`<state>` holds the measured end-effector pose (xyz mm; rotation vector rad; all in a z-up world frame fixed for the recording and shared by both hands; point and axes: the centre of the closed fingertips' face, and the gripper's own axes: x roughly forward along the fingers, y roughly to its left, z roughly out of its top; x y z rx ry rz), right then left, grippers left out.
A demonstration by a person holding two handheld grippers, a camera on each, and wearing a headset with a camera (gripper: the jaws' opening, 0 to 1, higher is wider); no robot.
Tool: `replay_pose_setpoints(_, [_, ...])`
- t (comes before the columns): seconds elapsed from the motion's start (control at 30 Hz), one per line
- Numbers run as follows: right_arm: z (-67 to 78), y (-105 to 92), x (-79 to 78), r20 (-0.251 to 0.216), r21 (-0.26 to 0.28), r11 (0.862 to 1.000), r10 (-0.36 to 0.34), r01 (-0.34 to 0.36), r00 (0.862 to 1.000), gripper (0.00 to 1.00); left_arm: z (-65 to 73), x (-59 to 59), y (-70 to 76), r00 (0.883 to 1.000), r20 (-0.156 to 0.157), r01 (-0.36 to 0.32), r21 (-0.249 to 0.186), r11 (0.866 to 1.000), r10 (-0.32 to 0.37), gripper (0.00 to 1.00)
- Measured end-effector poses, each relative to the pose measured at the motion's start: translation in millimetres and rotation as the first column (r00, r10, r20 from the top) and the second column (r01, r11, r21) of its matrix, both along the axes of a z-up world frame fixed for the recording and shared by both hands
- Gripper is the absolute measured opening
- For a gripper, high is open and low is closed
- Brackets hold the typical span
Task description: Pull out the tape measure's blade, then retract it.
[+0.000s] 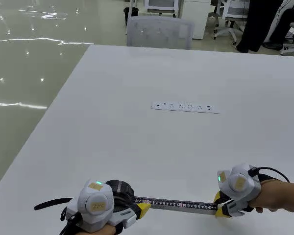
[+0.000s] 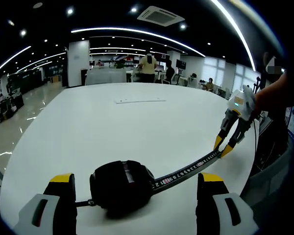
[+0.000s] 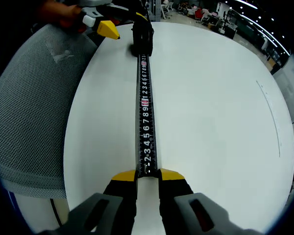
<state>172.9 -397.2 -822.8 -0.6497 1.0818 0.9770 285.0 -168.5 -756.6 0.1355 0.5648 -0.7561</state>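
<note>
The tape measure lies along the near edge of the white table [image 1: 137,137]. Its black case [image 2: 122,186] sits between the jaws of the left hand-held gripper [image 2: 136,177], which stand wide apart, with a gap showing on each side of the case, so nothing is clamped there. The right hand-held gripper [image 3: 148,175] has its yellow tips pinched together on the free end of the blade [image 3: 146,112].

The blade is partly drawn out, flat on the table with its numbers facing up. Its long axis runs straight from one gripper to the other, and the low numbers are at the right gripper.

The blade is probably thin, slick spring steel that wants to snap back, so the tip is the place to hold it. The case looks hard and compact, best squeezed across its flat sides.
</note>
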Motion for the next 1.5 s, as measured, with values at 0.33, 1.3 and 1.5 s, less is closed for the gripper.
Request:
replay_pose_setpoints(0.33, [0.0,0.4,-0.5,-0.013,-0.014,0.998,-0.053,0.053,0.998,0.14,-4.5,14.9,11.8,0.991,-0.032,-0.133,-0.025,0.991,0.132,0.92])
replay_pose_setpoints(1.3, [-2.1,-0.1,2.3,-0.051,-0.079,0.992,-0.107,0.103,0.993,0.14,-26.8,22.5,10.3,0.983,-0.068,-0.165,0.054,0.985,0.168,0.61])
replay_pose_setpoints(1.5, [-3.1,-0.7,1.8,-0.044,-0.076,0.991,-0.111,0.108,0.993,0.14,-27.5,22.3,10.3,0.986,-0.06,-0.153,0.06,0.986,0.157,0.6])
